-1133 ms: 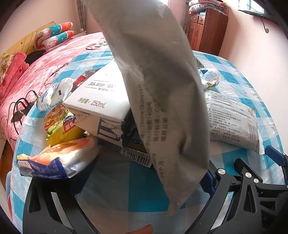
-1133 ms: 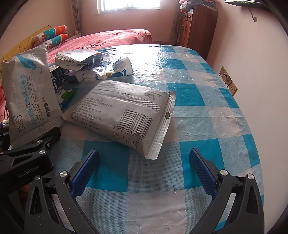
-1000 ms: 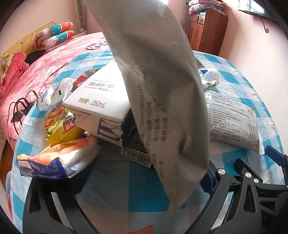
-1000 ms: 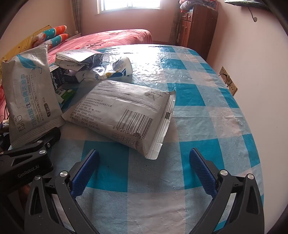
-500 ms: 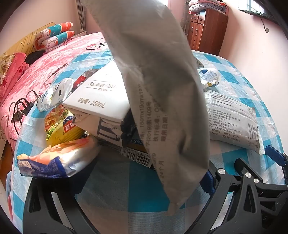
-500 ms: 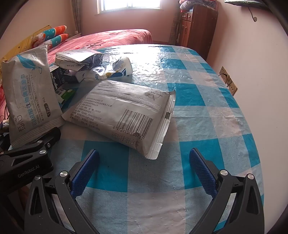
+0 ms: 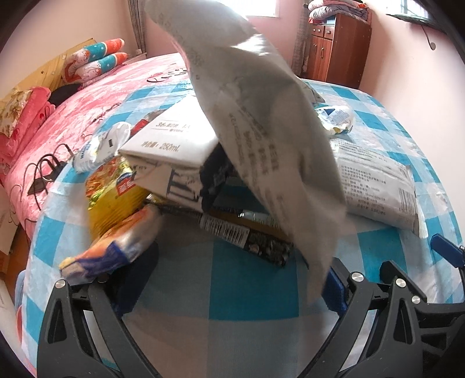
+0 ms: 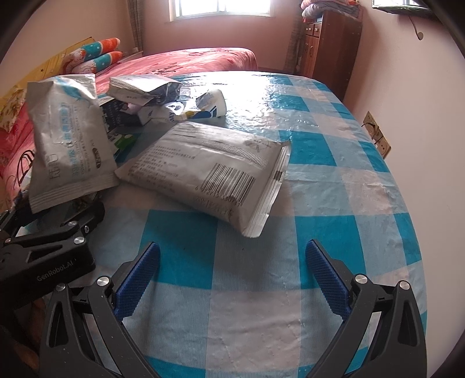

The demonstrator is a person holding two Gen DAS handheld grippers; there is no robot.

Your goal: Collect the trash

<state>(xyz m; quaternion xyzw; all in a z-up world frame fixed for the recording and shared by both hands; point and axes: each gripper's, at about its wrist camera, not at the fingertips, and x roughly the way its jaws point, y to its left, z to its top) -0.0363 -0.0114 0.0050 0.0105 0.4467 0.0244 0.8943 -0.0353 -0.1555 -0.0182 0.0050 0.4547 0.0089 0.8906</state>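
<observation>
Counter (image 8: 334, 186) in blue-white check beside a pink bed (image 7: 96, 96); my right fingers (image 8: 327, 269) released over bare cloth, left fingers' (image 7: 334, 286) state: cannot tell behind grey wipes packet (image 7: 261, 130).

Grey wipes pouch (image 7: 261, 151): I see it upright and bent, lifted off the surface.
Flat barcode packet (image 8: 209, 171): lies printed side up, right of the pile.
Milk carton (image 7: 171, 139): white, atop the heap.
Orange wrapper (image 7: 116, 247): crumpled, nearest me.

Pink bed (image 8: 186, 62) — wooden cabinet (image 8: 331, 43) — window (image 8: 221, 7).
</observation>
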